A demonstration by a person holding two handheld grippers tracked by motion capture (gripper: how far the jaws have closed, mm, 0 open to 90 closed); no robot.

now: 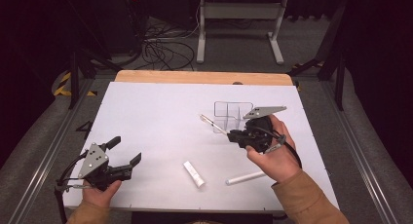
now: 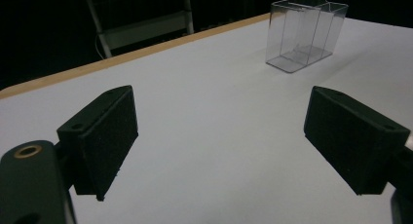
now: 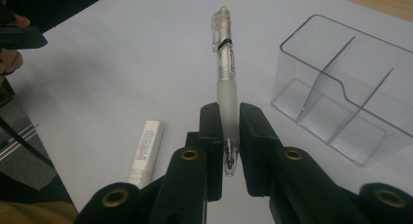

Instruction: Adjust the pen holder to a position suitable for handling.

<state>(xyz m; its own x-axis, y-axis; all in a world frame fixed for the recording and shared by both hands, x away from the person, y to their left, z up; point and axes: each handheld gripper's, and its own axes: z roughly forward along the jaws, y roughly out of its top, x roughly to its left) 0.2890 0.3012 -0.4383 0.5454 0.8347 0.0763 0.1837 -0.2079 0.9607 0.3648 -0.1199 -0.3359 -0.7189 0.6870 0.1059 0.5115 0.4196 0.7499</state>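
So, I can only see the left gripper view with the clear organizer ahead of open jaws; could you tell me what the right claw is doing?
Observer: The right claw is shut on a clear pen, gripping it near the tip end.
Operator: Thank you. Is the pen over the organizer yet?
Observer: Not yet; in the high view it sticks out to the left of the organizer, beside it rather than inside.
Operator: And is anything else lying on the table?
Observer: Yes, a white eraser-like stick and a white pen lie on the table near the person's edge.
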